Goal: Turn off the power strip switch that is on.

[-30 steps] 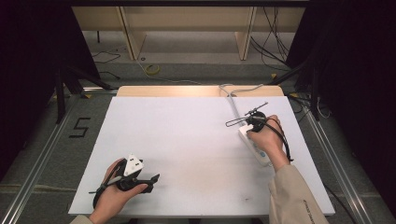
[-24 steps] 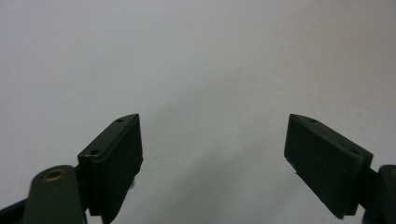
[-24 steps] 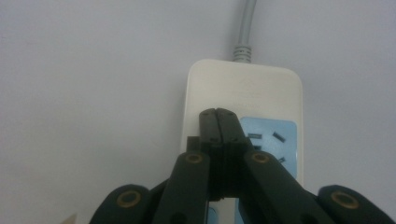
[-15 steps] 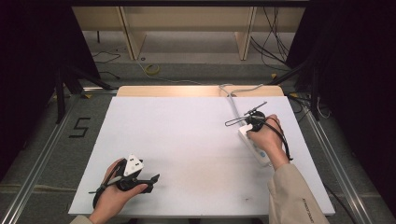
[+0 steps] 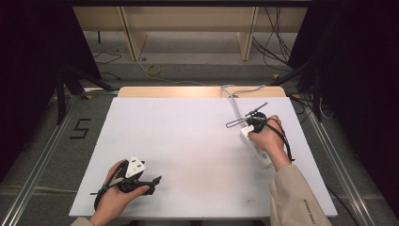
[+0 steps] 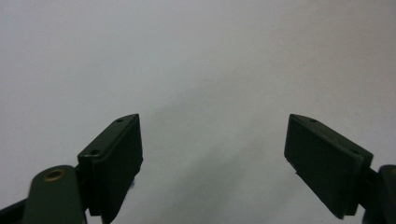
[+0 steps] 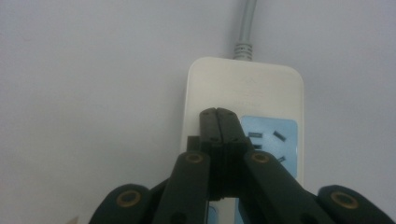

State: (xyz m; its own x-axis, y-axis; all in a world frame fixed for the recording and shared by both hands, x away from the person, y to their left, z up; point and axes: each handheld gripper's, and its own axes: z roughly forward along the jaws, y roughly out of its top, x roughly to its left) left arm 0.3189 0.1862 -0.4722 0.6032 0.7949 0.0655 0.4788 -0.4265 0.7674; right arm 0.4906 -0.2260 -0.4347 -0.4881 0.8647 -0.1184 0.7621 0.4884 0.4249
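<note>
Left claw held low at the near-left part of the white worktop, w/ a hand wrapped round it. Jaws spread wide apart in the left claw view, released, nothing between them but bare white surface.

Well to the right, and farther from the person: right claw gripped by the other hand, directly over a white power strip. In the right claw view, jaws pressed flat together, clenched on nothing, tips over the strip's top face next to a blue socket panel; contact w/ the strip can't be told. Grey cable exits the strip's end ahead of the claw and runs off toward the worktop's far edge.
</note>
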